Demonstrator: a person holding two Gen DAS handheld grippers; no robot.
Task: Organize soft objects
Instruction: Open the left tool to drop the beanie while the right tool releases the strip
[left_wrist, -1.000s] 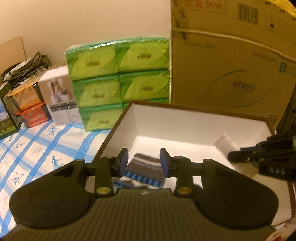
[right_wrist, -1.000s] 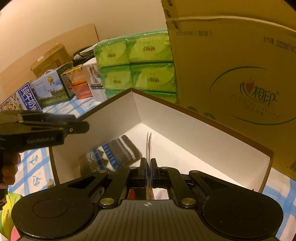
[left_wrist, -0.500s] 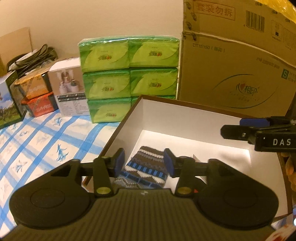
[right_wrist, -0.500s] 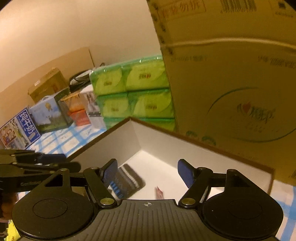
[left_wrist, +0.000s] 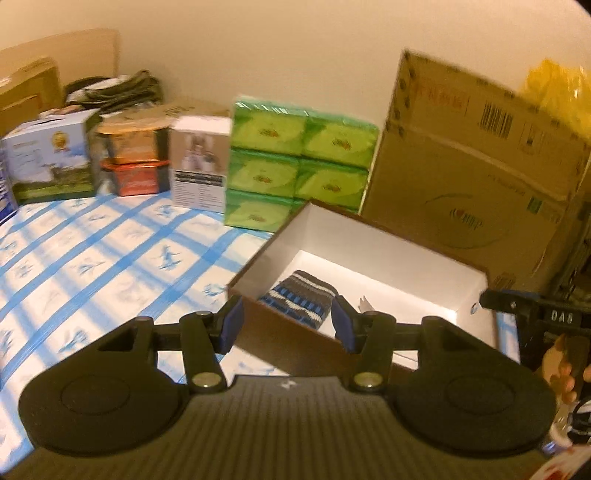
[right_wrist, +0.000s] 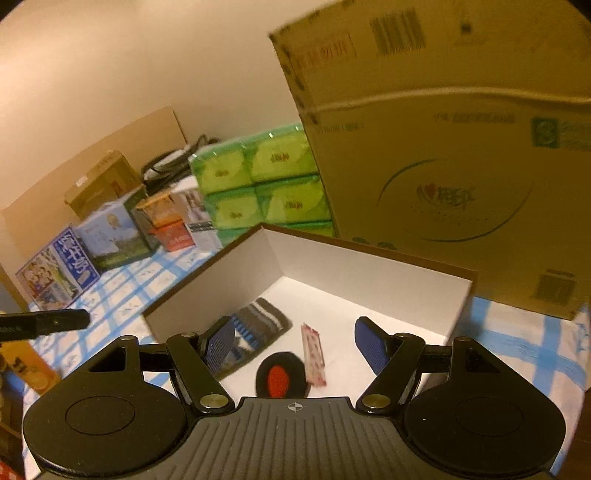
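Between your right gripper (right_wrist: 295, 341) jaws, spread with nothing held (the left gripper (left_wrist: 286, 323) has been widening, also empty), a black-and-red pad (right_wrist: 277, 377) and pink packet (right_wrist: 313, 355) lie beside the striped sock (right_wrist: 255, 330) on the white box (right_wrist: 369, 267) floor. The sock looks limp and light; pinch mid-fold. The pad's near edge is cut off, possibly an earmuff cushion.

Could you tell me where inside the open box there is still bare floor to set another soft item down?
The box floor is bare along its far wall and right side. The near-left corner is crowded: striped sock, pink packet, round black-and-red pad.
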